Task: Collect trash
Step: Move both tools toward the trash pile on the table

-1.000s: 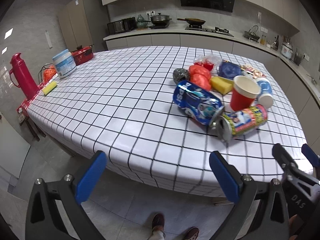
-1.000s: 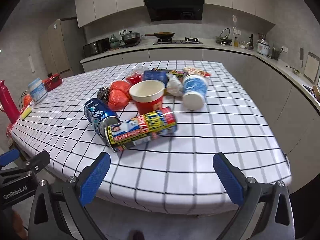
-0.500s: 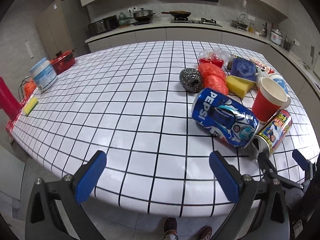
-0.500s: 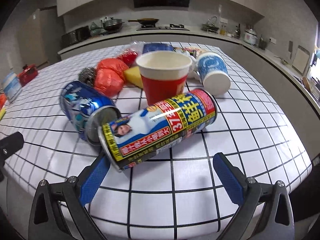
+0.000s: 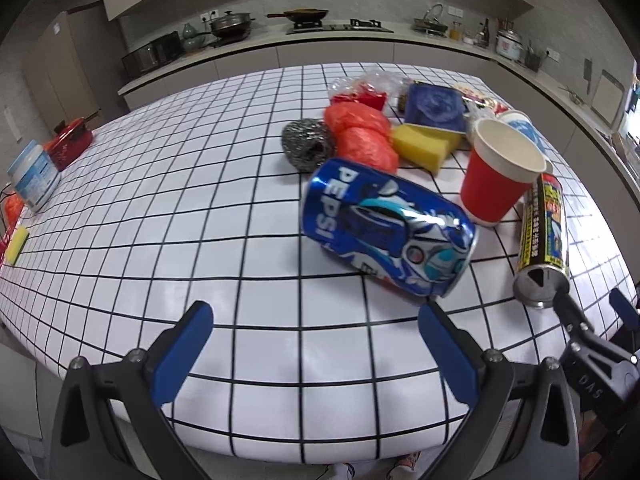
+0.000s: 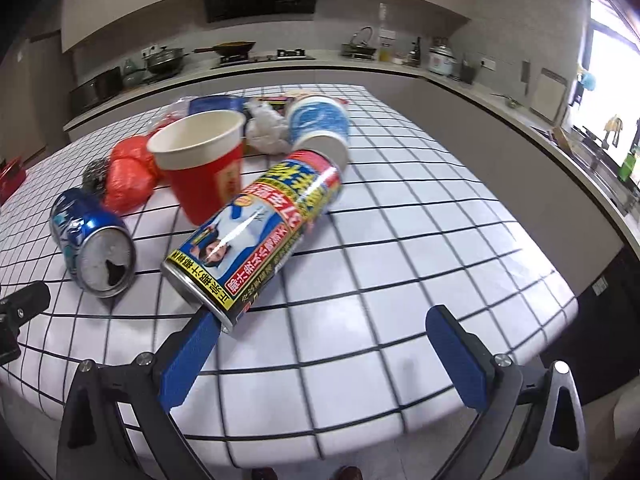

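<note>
Both hand-held grippers have closed in on the near edge of the table since a second ago, so the cans loom much bigger now. Right hand-held gripper (image 6: pixel 326 344) is wide open and empty, with its left blue pad just about touching the open end of the tall yellow-and-red printed tin can (image 6: pixel 256 236) lying on its side. Left hand-held gripper (image 5: pixel 312 340) is also spread wide with nothing in it, its right pad right next to the dented blue Pepsi can (image 5: pixel 386 234), also on its side.

What worries me: both cans are round and lying down, so a pad nudging one end could just roll or spin it away instead of getting it between the jaws. The tall can is off to the left of the right gripper's gap, not centred, so closing now would probably clip the rim and skid it toward the Pepsi can. The two grippers are also close together near that edge and could bump.

Clutter behind: a red paper cup (image 6: pixel 200 168) stands upright just beside the tall can and could easily tip over. Further back sit crumpled orange plastic bags (image 5: pixel 362 134), a steel wool scrubber (image 5: pixel 306 144), a yellow sponge (image 5: pixel 424 146) and a blue-and-white tub (image 6: pixel 320 128) on its side. No bin in view on the white checked table (image 5: pixel 160 220).
</note>
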The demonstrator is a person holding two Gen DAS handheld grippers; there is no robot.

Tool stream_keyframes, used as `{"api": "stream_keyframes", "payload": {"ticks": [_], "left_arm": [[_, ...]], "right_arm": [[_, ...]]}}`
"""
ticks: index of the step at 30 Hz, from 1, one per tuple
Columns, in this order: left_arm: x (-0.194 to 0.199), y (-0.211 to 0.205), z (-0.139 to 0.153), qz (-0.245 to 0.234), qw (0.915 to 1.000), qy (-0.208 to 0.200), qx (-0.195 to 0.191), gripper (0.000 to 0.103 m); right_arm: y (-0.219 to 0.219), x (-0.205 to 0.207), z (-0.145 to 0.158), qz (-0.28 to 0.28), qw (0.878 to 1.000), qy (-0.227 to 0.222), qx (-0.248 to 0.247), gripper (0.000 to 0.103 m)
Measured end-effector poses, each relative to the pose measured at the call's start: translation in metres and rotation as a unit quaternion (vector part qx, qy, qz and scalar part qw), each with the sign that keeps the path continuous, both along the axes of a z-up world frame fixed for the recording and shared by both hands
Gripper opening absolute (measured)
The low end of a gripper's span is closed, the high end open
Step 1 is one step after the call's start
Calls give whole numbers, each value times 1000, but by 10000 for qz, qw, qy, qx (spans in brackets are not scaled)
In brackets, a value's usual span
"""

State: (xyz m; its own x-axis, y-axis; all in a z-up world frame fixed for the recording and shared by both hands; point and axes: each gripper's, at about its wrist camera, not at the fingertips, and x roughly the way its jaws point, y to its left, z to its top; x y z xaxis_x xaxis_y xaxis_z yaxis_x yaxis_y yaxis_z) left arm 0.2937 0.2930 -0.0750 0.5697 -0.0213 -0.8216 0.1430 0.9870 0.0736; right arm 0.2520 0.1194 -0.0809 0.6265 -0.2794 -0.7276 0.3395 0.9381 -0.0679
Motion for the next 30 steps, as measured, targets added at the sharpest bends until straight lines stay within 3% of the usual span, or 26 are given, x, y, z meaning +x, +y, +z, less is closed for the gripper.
{"api": "stream_keyframes", "payload": {"ticks": [7,14,23,30], "left_arm": [[-3,-15,-2,173,9998,38,-41,103],[-7,-23,4,480,9987,16,-155,103],[3,-23,7,788,9966,-9,-245,103],[11,-38,1,570,9982,15,-182,103]], "right_arm": [[-37,-15,6,-75,10000,-10,-23,103],[-56,-31,28,422,9975,-412,393,103],[-51,8,39,642,9928,-537,861,103],[-44,19,37,708,9928,-517,817,103]]}}
